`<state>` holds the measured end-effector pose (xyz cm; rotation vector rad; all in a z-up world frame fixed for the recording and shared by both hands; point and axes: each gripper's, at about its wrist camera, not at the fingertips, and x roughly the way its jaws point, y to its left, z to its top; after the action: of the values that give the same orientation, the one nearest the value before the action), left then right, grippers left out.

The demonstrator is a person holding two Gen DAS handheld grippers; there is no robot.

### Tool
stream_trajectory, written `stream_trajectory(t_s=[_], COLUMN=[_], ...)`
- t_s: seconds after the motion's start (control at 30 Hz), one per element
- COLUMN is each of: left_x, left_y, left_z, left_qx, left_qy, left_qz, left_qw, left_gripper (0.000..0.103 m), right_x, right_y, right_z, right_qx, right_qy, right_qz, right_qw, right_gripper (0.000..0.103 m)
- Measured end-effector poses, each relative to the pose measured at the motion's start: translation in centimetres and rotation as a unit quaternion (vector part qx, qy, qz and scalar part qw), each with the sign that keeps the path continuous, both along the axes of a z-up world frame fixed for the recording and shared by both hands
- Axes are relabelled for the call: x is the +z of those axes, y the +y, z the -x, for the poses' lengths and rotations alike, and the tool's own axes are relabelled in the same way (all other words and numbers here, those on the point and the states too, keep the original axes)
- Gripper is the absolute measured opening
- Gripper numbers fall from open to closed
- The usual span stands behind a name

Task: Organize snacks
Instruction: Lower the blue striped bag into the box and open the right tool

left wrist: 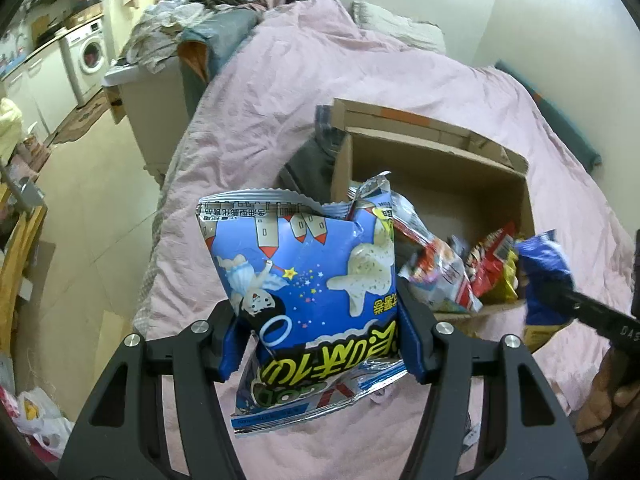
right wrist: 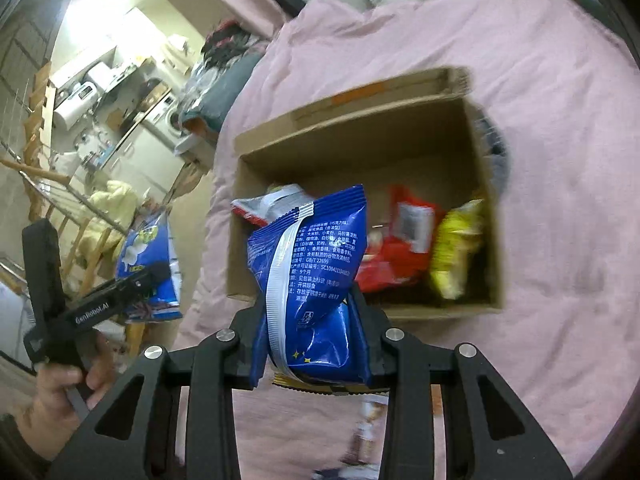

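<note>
Left gripper (left wrist: 316,344) grips a cartoon bag (left wrist: 304,280); right gripper (right wrist: 312,356) clamps a blue bag (right wrist: 312,280). Carry both over the box (right wrist: 486,240) at twelve o'clock, releasing only once clear of its rim.

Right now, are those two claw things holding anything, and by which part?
Yes. The left gripper pinches a cartoon snack bag across its lower half; the right gripper clamps a dark blue snack bag near its bottom end.

Both wrist views downward, shared box (left wrist: 432,168)
</note>
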<state>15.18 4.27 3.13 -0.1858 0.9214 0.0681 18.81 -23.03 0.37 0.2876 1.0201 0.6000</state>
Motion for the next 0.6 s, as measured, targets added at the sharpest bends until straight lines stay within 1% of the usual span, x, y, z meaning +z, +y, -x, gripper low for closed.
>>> stream_trajectory(t_s=[0.1, 0.17, 0.23, 0.27, 0.33, 0.4, 0.47, 0.53, 0.6], left_x=[-0.3, -0.3, -0.1, 0.2, 0.4, 0.5, 0.6, 0.6, 0.7], left_y=[0.8, 1.5, 2.2, 2.5, 3.1, 3.6, 3.9, 4.2, 4.3], left_z=[0.0, 0.0, 0.2, 0.2, 0.4, 0.6, 0.6, 0.6, 0.5], left_qx=[0.018, 0.026, 0.032, 0.037, 0.043, 0.044, 0.043, 0.042, 0.04], left_qy=[0.002, 0.008, 0.007, 0.005, 0.002, 0.003, 0.006, 0.008, 0.009], left_qz=[0.004, 0.02, 0.03, 0.032, 0.041, 0.054, 0.064, 0.076, 0.084], left_qw=[0.9998, 0.9994, 0.999, 0.9988, 0.9982, 0.9976, 0.997, 0.9962, 0.9956], left_gripper=[0.059, 0.059, 0.059, 0.059, 0.059, 0.059, 0.059, 0.059, 0.059], right_x=[-0.8, -1.7, -3.1, -3.7, -5.1, -5.9, -6.2, -7.0, -8.0], right_y=[4.4, 7.2, 9.6, 10.5, 12.3, 13.3, 14.1, 14.6, 14.7], right_z=[-1.6, -2.8, -4.2, -4.7, -5.8, -6.7, -7.4, -8.1, -8.7], right_qx=[0.031, 0.045, 0.052, 0.054, 0.053, 0.052, 0.047, 0.05, 0.039], right_qy=[0.012, 0.022, 0.041, 0.048, 0.053, 0.058, 0.051, 0.063, 0.074], right_qz=[0.004, 0.013, 0.018, 0.024, 0.056, 0.067, 0.091, 0.1, 0.127], right_qw=[0.999, 0.999, 0.998, 0.997, 0.996, 0.995, 0.993, 0.992, 0.988], right_gripper=[0.036, 0.036, 0.036, 0.036, 0.036, 0.034, 0.033, 0.032, 0.032])
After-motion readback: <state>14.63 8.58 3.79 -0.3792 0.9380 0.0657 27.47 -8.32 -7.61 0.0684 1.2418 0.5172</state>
